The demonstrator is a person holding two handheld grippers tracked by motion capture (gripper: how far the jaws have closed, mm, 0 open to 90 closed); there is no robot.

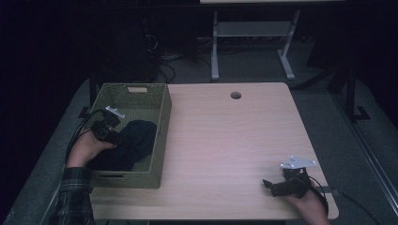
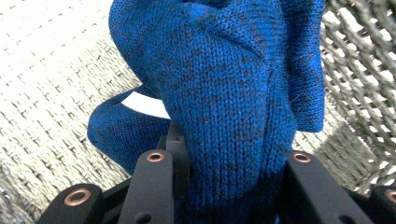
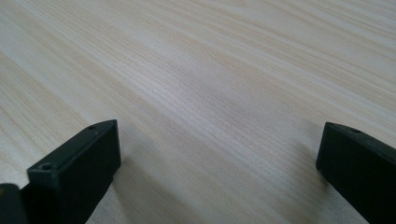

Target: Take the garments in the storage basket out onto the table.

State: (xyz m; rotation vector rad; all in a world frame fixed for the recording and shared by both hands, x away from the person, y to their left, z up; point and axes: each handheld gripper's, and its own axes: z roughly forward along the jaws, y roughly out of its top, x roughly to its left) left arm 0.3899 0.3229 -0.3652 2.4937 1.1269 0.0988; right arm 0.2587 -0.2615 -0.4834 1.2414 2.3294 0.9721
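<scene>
My left tongs [image 2: 224,196] grip the blue sweater [image 2: 224,93] inside the woven basket [image 1: 159,140], so lifting it out looks barely begun, while my right tongs [image 3: 219,177] rest wide apart on the bare desk [image 1: 225,136].

The pale wood-grain surface [image 1: 225,140] is rectangular with rounded corners. A rectangular olive-green woven basket [image 1: 162,140] with a cut-out handle slot stands directly on it. The basket takes up the surface's left side, from the back edge almost to the front. To the right of the basket, near the back edge, a small round hole [image 1: 235,95] pierces the top. The wood right of the basket is bare.
</scene>
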